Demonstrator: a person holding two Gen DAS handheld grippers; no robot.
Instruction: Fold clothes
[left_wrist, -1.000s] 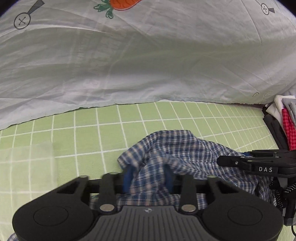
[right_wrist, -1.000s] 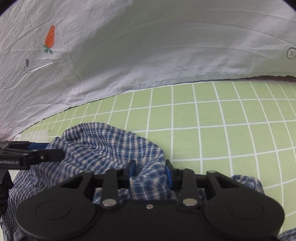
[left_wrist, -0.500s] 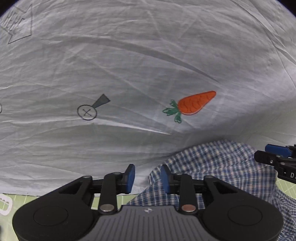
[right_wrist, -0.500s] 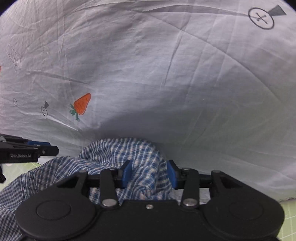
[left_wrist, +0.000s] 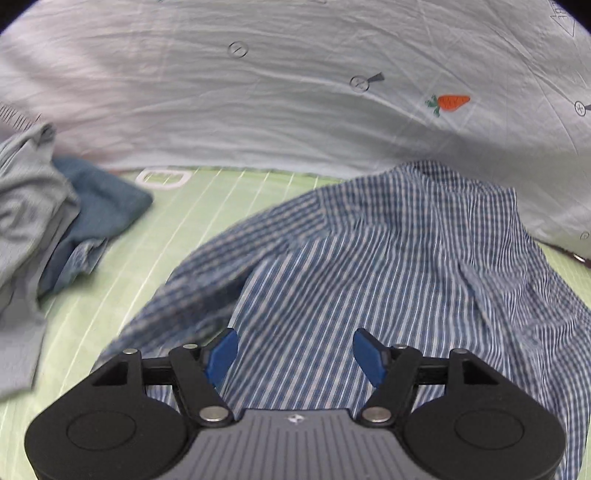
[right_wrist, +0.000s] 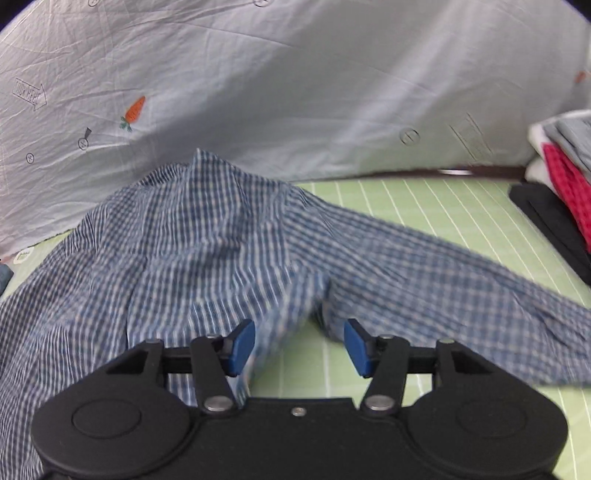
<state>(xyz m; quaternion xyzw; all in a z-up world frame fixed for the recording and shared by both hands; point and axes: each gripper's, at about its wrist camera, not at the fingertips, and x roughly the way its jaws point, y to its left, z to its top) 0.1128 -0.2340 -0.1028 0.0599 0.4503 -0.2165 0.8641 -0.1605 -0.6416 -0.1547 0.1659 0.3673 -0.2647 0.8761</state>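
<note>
Green gridded counter (left_wrist: 207, 206), printed sheet (left_wrist: 258, 110) along far edge; plaid shirt (left_wrist: 369, 258) sprawled. Left tongs (left_wrist: 295, 352), right tongs (right_wrist: 300, 345) both opening, released, gripping nothing.

1. The checked shirt (left_wrist: 388, 258) lies spread and rumpled on the gridded mat (left_wrist: 207, 206), in the middle.
2. Its far edge touches the printed sheet (left_wrist: 295, 110) hanging behind the mat.
3. One sleeve (right_wrist: 461, 273) stretches right, toward a stack of folded clothes (right_wrist: 561, 173) at the mat's right edge.
4. A heap of unfolded garments (left_wrist: 44, 221) lies left of the shirt, apart from it.
5. The left gripper (left_wrist: 295, 354) and the right gripper (right_wrist: 299, 345) hang before the shirt, jaws opening, cloth below them.
</note>
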